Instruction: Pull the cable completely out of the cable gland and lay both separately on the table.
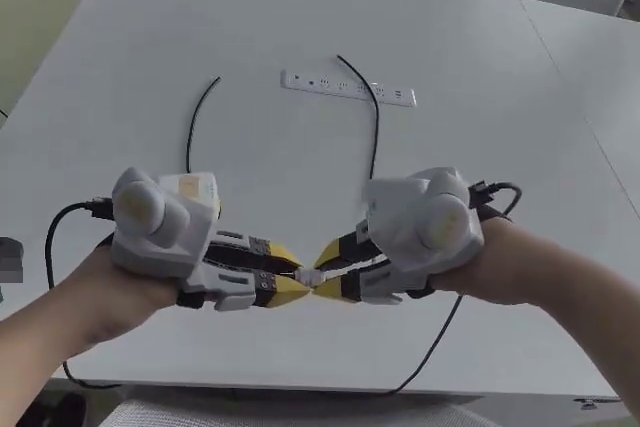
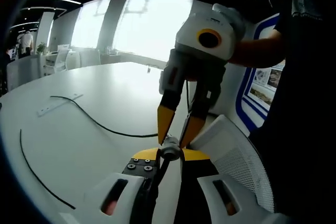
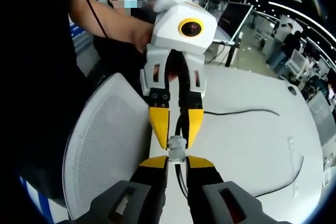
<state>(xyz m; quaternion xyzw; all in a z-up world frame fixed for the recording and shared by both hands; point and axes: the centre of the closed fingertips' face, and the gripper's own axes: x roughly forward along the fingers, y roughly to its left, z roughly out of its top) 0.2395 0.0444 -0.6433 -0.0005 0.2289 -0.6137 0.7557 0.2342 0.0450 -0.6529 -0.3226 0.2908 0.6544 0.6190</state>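
At nine o'clock our left gripper (image 1: 298, 278), at three our right gripper (image 1: 320, 279), both pinched narrow on the cable gland (image 1: 308, 275) between them. The head view follows the cable (image 1: 377, 132) toward twelve, over a power strip (image 1: 320, 82); the right gripper view shows it between our jaws.

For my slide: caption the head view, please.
Left gripper holds the cable gland, right gripper its cable, at the table.

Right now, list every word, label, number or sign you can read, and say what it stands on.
No text can be read in these pictures.
Power strip: its markings are too small to read.
Wall poster: its print is too blurred to read.
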